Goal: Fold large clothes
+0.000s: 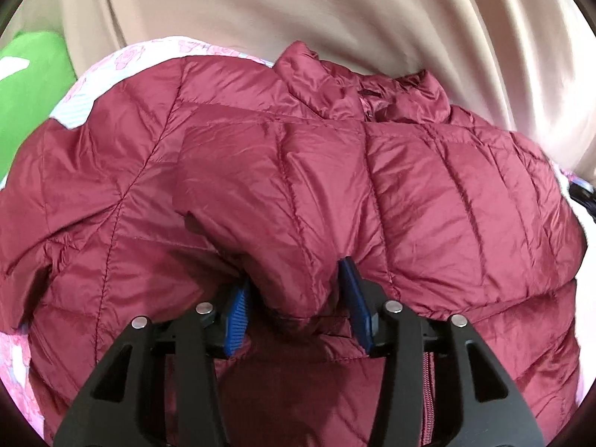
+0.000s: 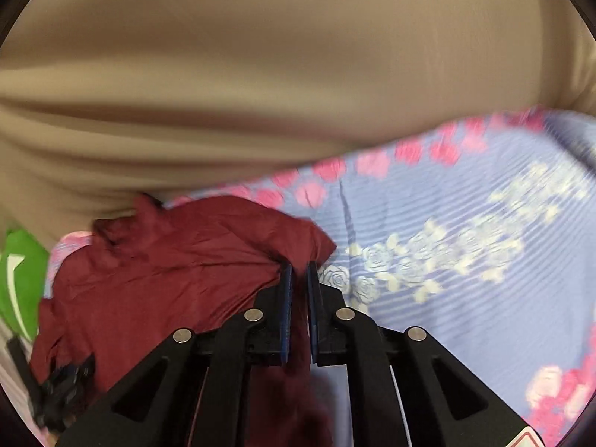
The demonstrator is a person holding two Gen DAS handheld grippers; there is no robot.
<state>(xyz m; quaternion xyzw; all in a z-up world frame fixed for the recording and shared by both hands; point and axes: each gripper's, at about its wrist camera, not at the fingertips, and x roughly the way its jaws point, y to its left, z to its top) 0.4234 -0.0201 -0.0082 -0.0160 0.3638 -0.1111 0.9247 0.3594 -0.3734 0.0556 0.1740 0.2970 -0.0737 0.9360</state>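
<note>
A maroon quilted puffer jacket point(image 1: 428, 193) lies spread on the bed, collar at the far side. One sleeve point(image 1: 268, 201) is folded over the body. My left gripper point(image 1: 298, 301) has its blue pads on either side of the sleeve's cuff end and grips it, jaws fairly wide around the puffy fabric. In the right wrist view the jacket point(image 2: 167, 272) shows at the lower left, blurred. My right gripper point(image 2: 300, 298) is nearly closed, pinching a thin edge of the jacket's fabric between its pads.
A floral bedsheet point(image 2: 465, 242), blue with pink and white roses, covers the bed. A beige curtain point(image 1: 298, 7) hangs behind the bed. A green pillow point(image 1: 29, 85) lies at the far left. A black object point(image 2: 59, 387) sits at the lower left of the right view.
</note>
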